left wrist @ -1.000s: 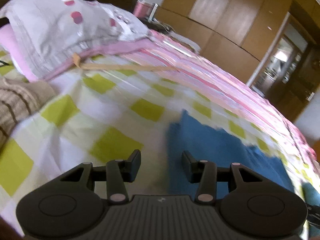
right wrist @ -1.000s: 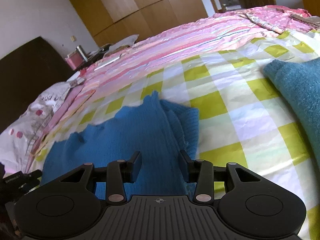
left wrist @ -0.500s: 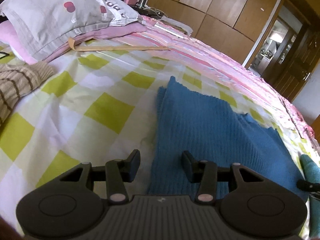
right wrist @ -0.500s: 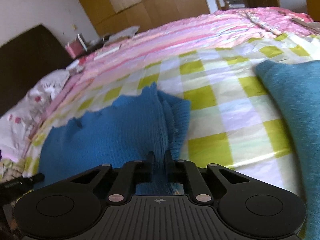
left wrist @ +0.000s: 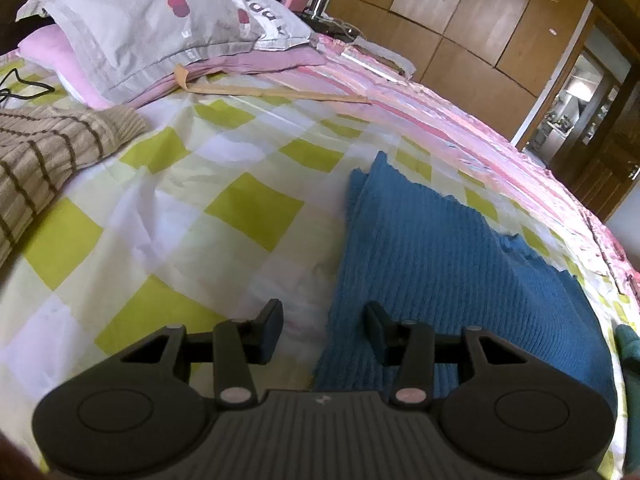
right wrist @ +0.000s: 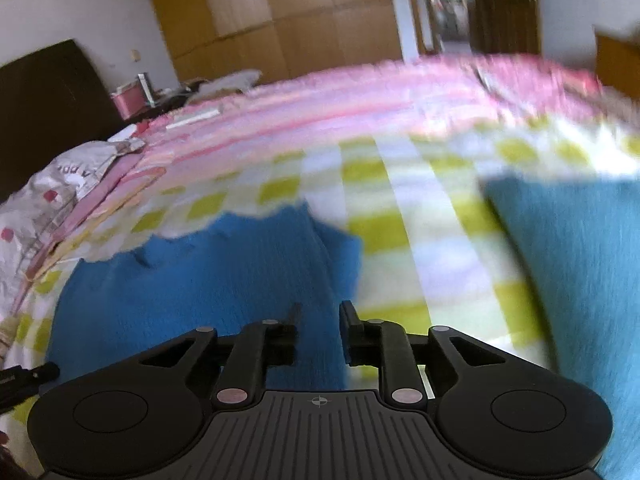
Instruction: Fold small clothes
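Since half a second ago the right gripper, then pinched nearly closed on knit, has parted its fingers to a narrow gap, and its view has blurred with motion and swung upward; the left gripper has settled lower at the garment's near corner. A blue knitted sweater lies flat on a bed covered by a green-and-white checked sheet, its side already doubled over into a ridge, so it appears part folded. In the left wrist view the fingers stand wide apart, straddling the sweater's near left edge: one finger is over bare sheet, the other over blue knit, holding nothing, probably placed to take that corner for the next fold. In the right wrist view blue knit shows in the small gap between the fingers; the blur hides whether any cloth is gripped. A second, teal garment lies to the right, apart from the sweater. A striped brown knit and a grey pillow lie well away.
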